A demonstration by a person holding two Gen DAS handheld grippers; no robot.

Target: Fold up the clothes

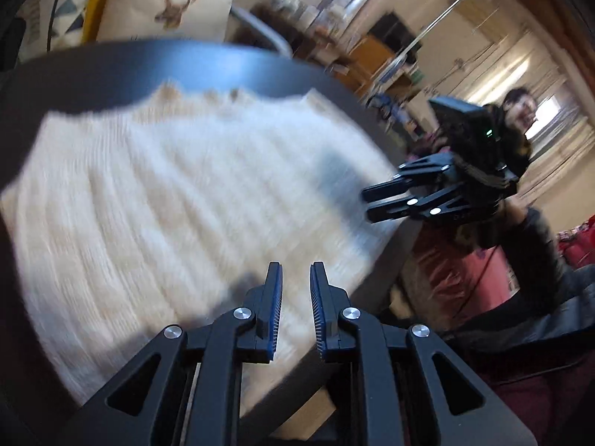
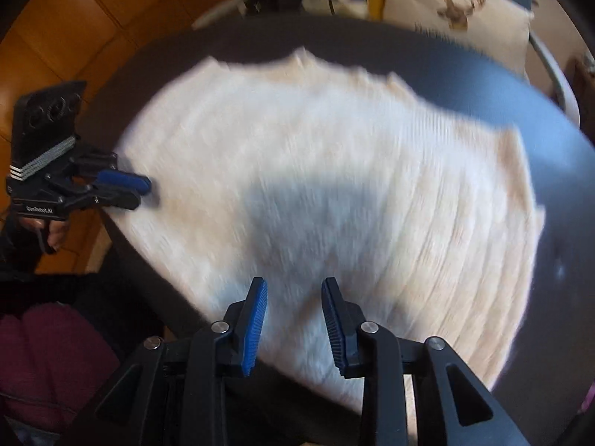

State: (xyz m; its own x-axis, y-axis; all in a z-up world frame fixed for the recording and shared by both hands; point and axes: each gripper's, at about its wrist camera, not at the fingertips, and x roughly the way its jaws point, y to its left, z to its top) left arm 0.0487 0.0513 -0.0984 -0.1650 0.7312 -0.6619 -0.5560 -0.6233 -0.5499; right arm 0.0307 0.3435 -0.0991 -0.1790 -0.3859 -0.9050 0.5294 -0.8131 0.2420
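— Meanwhile, what is the left wrist view giving that the other is not?

— A person is sitting beyond the dark round table point(image 1: 208, 63), holding the right gripper point(image 1: 366, 204) over the edge of the cream knitted garment point(image 1: 178, 193), which is lying flat on the tabletop.

— And the right wrist view?

— It is showing the left gripper point(image 2: 143, 191) at the garment's point(image 2: 334, 156) far-left edge, its jaws standing narrowly apart and pinching nothing. The right gripper point(image 2: 293, 316) is hovering with its jaws parted, nothing between them.

— Anything around?

— A deer-print cushion point(image 2: 457, 7) is sitting behind the table point(image 2: 520, 104); motion blur is softening the knit.
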